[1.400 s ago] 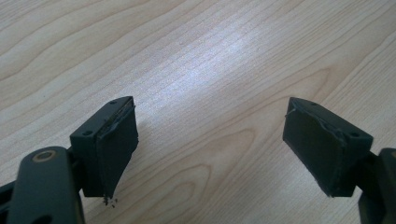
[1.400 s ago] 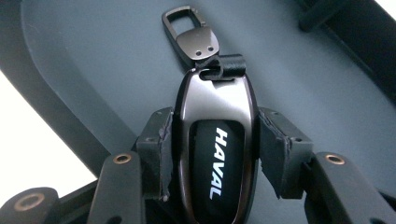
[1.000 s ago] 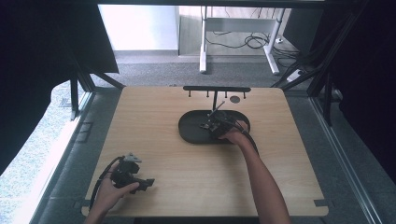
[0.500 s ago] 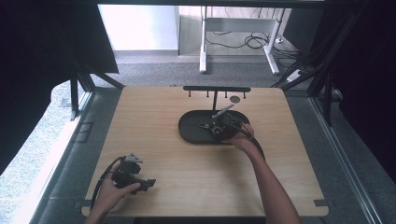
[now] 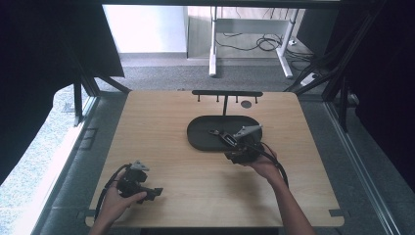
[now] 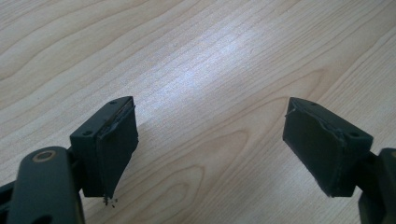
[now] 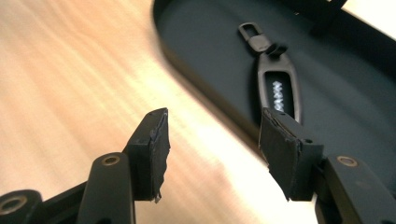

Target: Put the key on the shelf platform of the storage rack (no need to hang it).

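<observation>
1. High view: your right gripper (image 5: 234, 146) sits at the near right edge of the black oval tray (image 5: 200, 134). The key fob (image 5: 221, 136) lies in the tray just beyond it, its long axis running from far left to near right. Your left gripper (image 5: 152, 192) rests at the near left of the table (image 5: 161, 112).
2. Left gripper view: the jaws stand wide apart over bare wood, holding nothing.
3. Right gripper view: the jaws have just been closing but are apart and empty, straddling the tray's rim. The key fob (image 7: 275, 79) lies beyond them, clip end pointing away.
</observation>
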{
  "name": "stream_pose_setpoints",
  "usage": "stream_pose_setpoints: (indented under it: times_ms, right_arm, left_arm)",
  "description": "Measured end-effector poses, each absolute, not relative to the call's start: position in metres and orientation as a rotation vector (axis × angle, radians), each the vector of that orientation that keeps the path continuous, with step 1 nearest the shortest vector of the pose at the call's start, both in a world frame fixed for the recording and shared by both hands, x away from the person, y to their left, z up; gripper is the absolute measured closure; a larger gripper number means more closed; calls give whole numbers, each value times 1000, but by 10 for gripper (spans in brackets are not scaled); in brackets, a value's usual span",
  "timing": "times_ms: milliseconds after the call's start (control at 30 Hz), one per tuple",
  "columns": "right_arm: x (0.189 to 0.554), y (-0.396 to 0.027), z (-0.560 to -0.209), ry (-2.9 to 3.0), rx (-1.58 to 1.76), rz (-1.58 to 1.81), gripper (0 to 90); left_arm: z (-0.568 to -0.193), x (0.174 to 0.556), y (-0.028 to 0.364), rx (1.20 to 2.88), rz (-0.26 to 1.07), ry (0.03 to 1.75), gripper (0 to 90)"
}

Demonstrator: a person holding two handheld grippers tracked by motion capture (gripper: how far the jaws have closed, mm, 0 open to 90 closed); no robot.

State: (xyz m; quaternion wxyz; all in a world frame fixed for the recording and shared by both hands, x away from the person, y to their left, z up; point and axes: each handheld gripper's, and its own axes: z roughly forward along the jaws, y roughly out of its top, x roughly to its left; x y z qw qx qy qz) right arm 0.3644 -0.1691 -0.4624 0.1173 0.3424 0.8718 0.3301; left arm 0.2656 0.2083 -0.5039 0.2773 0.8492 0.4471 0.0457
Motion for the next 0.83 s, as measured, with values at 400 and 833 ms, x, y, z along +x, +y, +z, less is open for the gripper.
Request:
stream_pose_setpoints:
  times_ms: [400,833]
  right_arm:
    - [319,-197,-486,2532,1008,1013,419]
    - [309,-214,-497,2421,1059,986,350]
  left_arm:
    - [-503,265,207,2280,130,1214,182]
    - [-501,264,205,2264,126,1200,182]
